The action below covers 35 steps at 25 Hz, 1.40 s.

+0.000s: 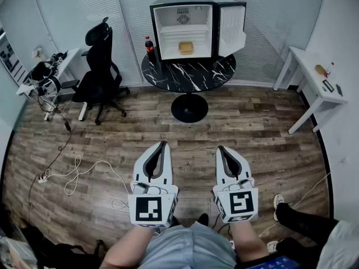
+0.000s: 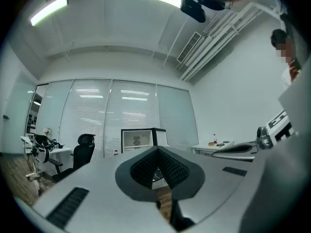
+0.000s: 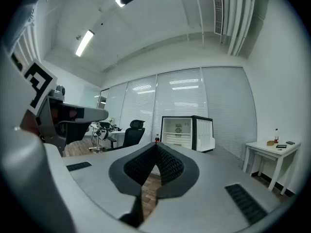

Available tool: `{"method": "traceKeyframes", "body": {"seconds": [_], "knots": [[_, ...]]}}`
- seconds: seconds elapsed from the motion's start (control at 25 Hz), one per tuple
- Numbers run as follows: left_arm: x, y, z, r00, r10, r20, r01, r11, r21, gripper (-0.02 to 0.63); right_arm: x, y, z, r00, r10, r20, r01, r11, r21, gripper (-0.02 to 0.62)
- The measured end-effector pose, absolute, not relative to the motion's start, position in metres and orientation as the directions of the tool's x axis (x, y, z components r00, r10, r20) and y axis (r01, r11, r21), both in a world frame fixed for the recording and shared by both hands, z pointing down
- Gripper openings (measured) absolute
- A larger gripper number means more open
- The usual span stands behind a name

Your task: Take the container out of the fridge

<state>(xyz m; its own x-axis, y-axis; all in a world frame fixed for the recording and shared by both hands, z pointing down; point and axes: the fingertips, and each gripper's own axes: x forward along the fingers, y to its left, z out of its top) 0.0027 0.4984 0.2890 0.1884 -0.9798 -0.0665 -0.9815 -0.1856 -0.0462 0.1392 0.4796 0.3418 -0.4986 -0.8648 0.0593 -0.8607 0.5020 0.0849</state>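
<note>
Not yet begun, with container (image 1: 185, 47) inside open fridge (image 1: 182, 3), well apart from left gripper (image 1: 162, 145) and right gripper (image 1: 221, 149), fingers (image 3: 167, 166) pressed together, empty.

Count, head view. One fridge (image 1: 184, 29) is standing at twelve o'clock and is holding one yellow container (image 1: 185, 47). One round black table (image 1: 190, 74) is bearing it, with one dark bottle (image 1: 150, 49) alongside. One office chair (image 1: 101, 66) is sitting at ten o'clock. Two white desks are showing: the left desk (image 1: 67, 58) at ten o'clock, the right desk (image 1: 314, 83) at two. Two grippers are showing: the left gripper (image 1: 161, 145) at seven o'clock, the right gripper (image 1: 222, 149) at five.
</note>
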Motion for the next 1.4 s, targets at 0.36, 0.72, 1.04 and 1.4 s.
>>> {"method": "traceKeyframes", "body": {"seconds": [0.36,0.72,1.04,1.4], "knots": [[0.021,0.488,0.298,0.175,-0.984,-0.044,-0.984,-0.173,-0.042,0.018,0.158,0.468,0.349,-0.513,-0.856,0.066,-0.853,0.517,0.071,0.012],[0.036,0.48,0.315,0.113,-0.994,-0.004,-0.993,-0.113,-0.03,0.018,0.18,0.446,0.359,-0.554,-0.829,0.077,-0.829,0.558,0.035,0.014],[0.013,0.436,0.337,0.1,-0.995,0.023,-0.995,-0.1,-0.016,0.017,0.158,0.403,0.377,-0.564,-0.819,0.105,-0.822,0.569,0.025,0.018],[-0.036,0.317,0.347,0.131,-0.991,0.021,-0.991,-0.13,0.016,0.017,0.117,0.294,0.385,-0.523,-0.841,0.137,-0.844,0.534,0.054,0.02]]}}
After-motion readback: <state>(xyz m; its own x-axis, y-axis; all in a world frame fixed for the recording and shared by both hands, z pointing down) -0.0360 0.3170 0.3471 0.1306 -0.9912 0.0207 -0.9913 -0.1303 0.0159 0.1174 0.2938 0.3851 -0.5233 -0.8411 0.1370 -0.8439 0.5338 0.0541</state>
